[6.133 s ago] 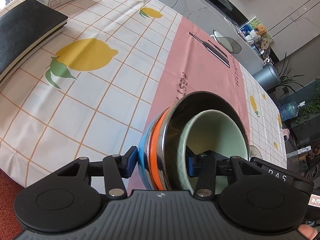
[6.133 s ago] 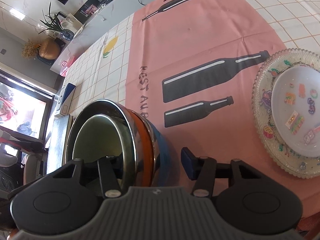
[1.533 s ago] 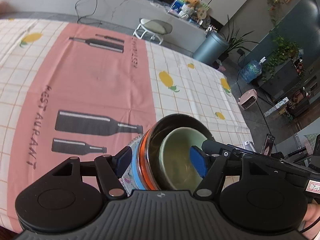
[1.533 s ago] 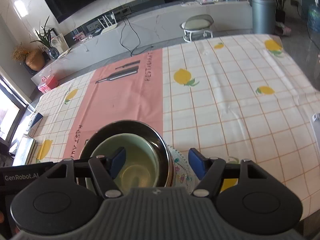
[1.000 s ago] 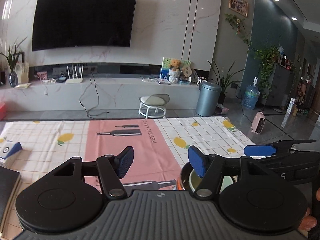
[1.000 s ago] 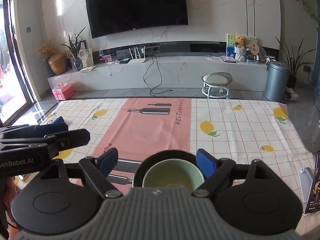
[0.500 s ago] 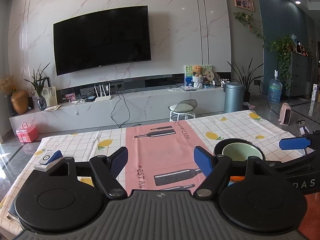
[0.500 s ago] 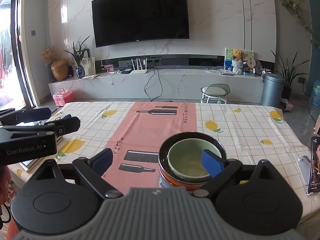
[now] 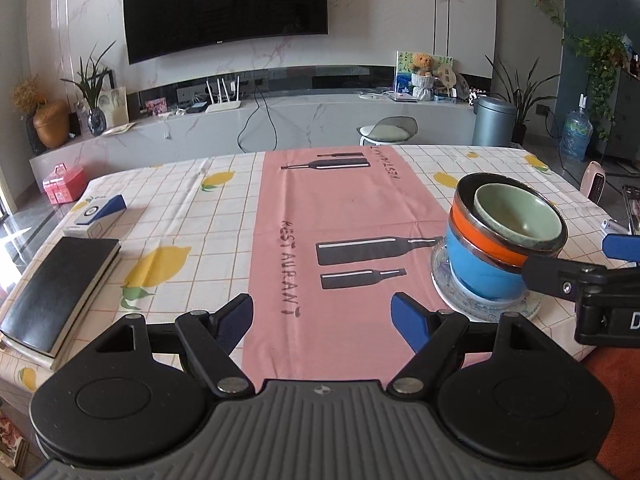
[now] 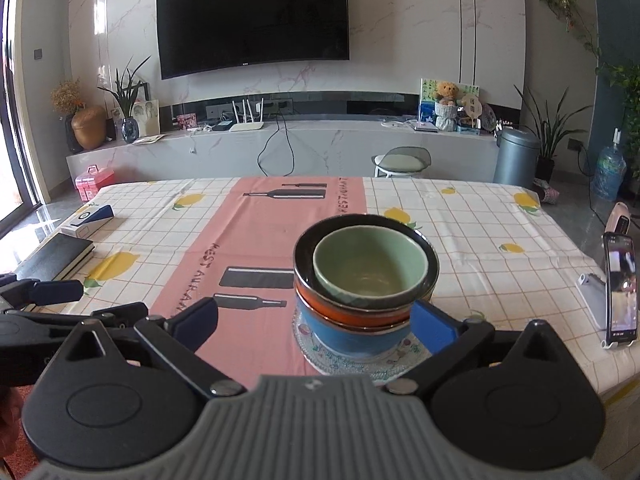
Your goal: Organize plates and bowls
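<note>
We see a pale green ceramic bowl (image 10: pixel 370 266) inside a shiny steel bowl (image 10: pixel 424 258), on an orange bowl (image 10: pixel 352 314) and a blue bowl (image 10: pixel 352 338), all on a patterned glass plate (image 10: pixel 320 356) near the surface's (image 10: pixel 460 232) front edge. Our left tool (image 9: pixel 322 318) and right tool (image 10: pixel 314 322) are opening wide and hold nothing.

Glass plate (image 10: pixel 340 354): mostly hidden under the bowl stack (image 10: pixel 362 280); near rim behind the right hand-held gripper (image 10: pixel 314 322), its jaws opening w/ nothing pressed. In left view, right hand-held gripper (image 9: pixel 592 268) cut off at 3 o'clock. Black book (image 9: pixel 56 292) clipped at 9 o'clock. Phone (image 10: pixel 620 288) screen too blurred to read.
</note>
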{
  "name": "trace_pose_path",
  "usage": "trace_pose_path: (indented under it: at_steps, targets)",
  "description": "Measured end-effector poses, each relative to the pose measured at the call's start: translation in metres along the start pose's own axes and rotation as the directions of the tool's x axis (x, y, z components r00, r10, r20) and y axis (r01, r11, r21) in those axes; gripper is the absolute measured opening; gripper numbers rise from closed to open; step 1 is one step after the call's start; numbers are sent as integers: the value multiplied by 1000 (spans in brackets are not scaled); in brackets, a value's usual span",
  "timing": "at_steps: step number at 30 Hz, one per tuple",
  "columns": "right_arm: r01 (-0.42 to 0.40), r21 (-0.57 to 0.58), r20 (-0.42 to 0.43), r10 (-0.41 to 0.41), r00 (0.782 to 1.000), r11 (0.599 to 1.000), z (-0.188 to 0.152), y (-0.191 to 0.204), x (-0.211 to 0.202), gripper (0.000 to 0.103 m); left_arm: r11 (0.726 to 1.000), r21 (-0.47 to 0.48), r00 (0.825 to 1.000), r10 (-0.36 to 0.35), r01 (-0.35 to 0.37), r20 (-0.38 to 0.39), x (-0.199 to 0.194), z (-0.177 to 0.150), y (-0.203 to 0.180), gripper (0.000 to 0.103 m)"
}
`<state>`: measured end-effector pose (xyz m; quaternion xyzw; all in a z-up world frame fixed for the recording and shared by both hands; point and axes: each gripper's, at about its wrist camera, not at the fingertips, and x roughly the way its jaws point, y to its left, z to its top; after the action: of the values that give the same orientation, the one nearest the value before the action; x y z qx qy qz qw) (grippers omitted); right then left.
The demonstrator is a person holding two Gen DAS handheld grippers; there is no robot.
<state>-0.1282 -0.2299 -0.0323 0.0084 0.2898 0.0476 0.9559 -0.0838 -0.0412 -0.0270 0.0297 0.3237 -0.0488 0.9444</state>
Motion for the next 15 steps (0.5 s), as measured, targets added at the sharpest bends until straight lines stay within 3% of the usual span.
trace_pose_path:
  at_steps: [15]
  targets:
    - [11,6,-66,-11,998,1000,-8,-2,15,100,1000,-20,1000,18,-19,-22,0,-2,0,92]
